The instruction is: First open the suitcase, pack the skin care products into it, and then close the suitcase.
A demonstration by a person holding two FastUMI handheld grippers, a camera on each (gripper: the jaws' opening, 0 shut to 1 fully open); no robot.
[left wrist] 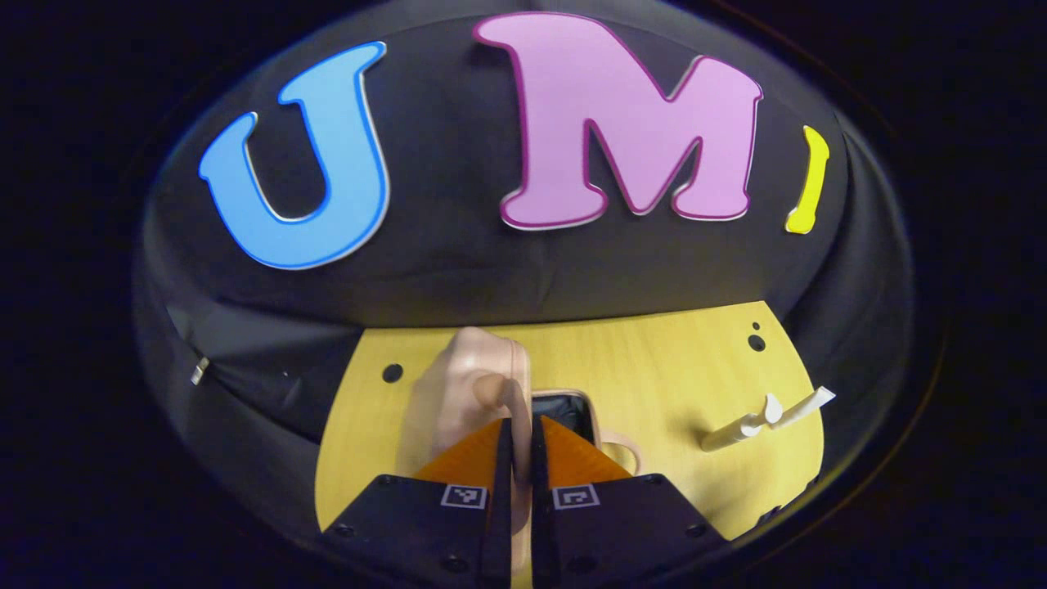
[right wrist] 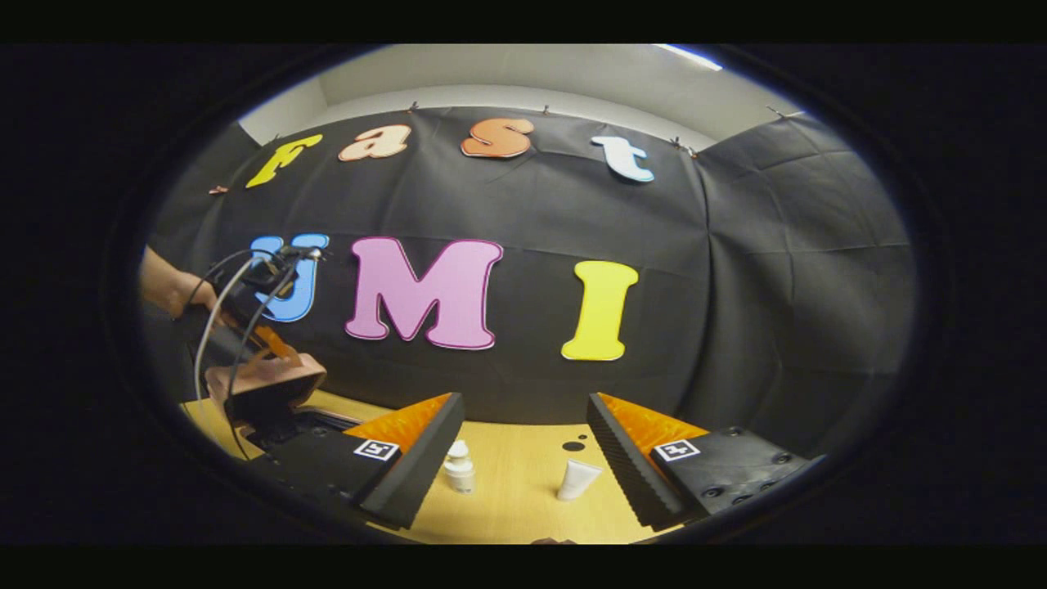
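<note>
Left gripper [left wrist: 521, 458] pinches the pink suitcase lid [left wrist: 470, 384], raised over the surface [left wrist: 671, 360]; I hold right gripper [right wrist: 523, 458] spread. Bottle [right wrist: 460, 468] and tube [right wrist: 577, 478] stand directly ahead between its fingers, so the right gripper is nearer for packing.

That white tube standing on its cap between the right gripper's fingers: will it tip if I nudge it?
Probably. The white tube stands upright on a narrow cap on the smooth wooden table, so a sideways push would likely topple it. It looks like soft plastic, so expect some squash when the gripper closes.
</note>
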